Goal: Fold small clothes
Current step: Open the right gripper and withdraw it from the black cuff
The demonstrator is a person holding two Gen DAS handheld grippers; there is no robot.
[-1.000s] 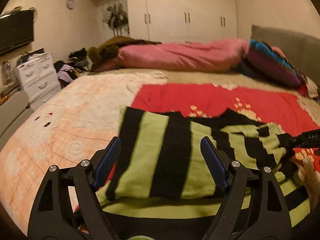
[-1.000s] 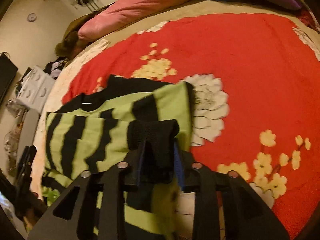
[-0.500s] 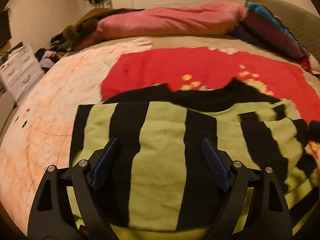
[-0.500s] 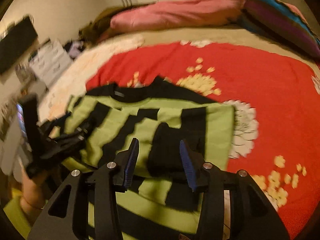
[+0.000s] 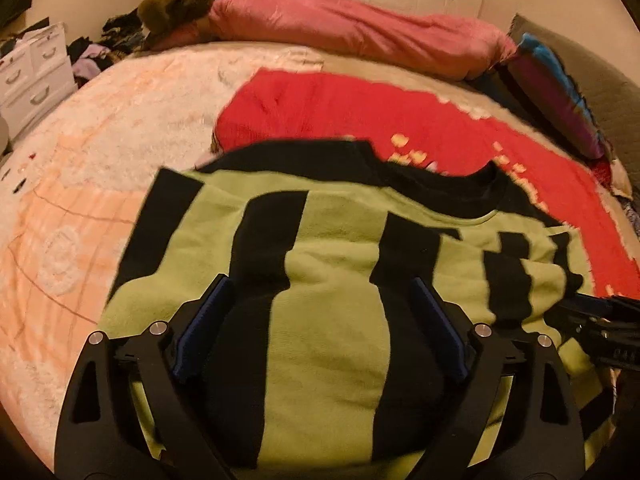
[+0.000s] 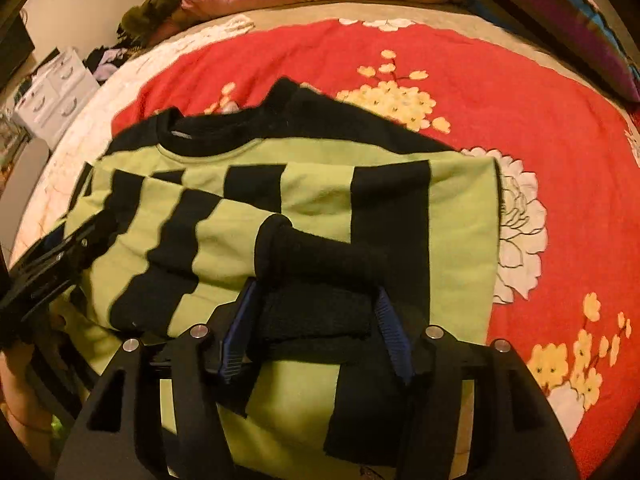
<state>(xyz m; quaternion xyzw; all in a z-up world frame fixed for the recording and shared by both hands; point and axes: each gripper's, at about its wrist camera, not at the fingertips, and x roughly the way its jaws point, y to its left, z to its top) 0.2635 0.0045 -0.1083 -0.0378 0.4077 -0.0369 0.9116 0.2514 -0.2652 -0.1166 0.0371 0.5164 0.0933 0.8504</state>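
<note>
No readable label; the tag inside the collar is too blurred. Striped sweater [image 6: 320,184] lies flat on the red floral blanket [image 6: 540,120], collar toward the pink duvet [image 5: 360,32], stripes running across the body. Left gripper [image 5: 320,328] spread wide over the folded sleeve, gripping nothing. Right gripper [image 6: 316,320] jaws have just been opening; black cuff [image 6: 316,256] sits loose between them.
</note>
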